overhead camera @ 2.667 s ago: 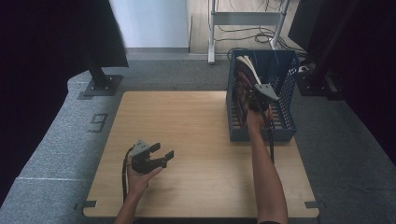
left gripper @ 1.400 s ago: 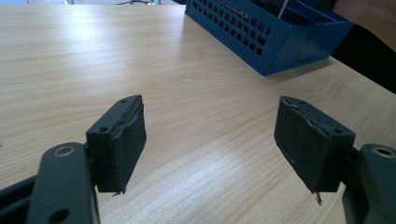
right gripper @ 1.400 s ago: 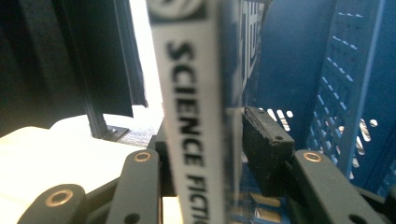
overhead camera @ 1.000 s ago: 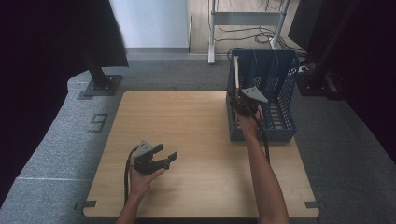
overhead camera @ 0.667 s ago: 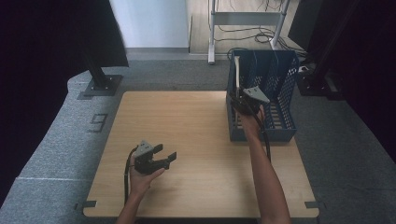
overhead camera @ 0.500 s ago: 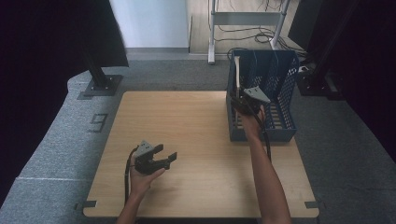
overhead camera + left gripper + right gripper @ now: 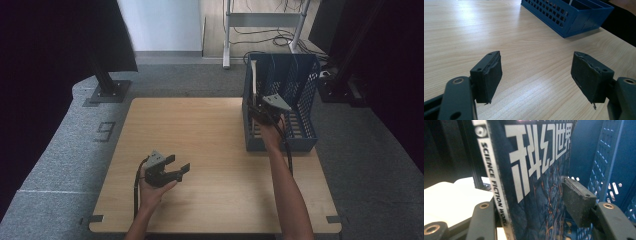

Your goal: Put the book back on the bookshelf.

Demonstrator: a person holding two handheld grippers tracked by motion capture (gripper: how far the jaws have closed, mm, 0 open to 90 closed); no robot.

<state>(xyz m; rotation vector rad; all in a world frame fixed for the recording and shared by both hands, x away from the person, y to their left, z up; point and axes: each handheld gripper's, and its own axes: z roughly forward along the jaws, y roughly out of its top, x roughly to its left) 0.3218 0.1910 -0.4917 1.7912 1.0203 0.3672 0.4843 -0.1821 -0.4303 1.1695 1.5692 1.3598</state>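
A magazine (image 7: 534, 162) with a dark blue cover, large white characters and "SCIENCE FICTION WORLD" on its spine stands upright in the blue file rack (image 7: 300, 100), against its left wall (image 7: 254, 80). My right gripper (image 7: 260, 111) reaches into the rack's left compartment. Its jaws have just been opening, and the magazine stands between them (image 7: 534, 207) with the right pad (image 7: 577, 202) off the cover. My left gripper (image 7: 180, 170) rests low over the wooden table (image 7: 210, 130) at the front left, open, with nothing between its pads (image 7: 536, 75).
The rack stands at the table's back right, its perforated wall (image 7: 609, 157) close to the right jaw. A black monitor stand (image 7: 107, 85) sits on the grey floor beyond the table's left corner. Bare wood (image 7: 524, 37) stretches between the left gripper and the rack.
The right hand has shifted left inside the rack, and the magazine has gone from leaning to standing upright against the left wall. The left hand has stayed put.
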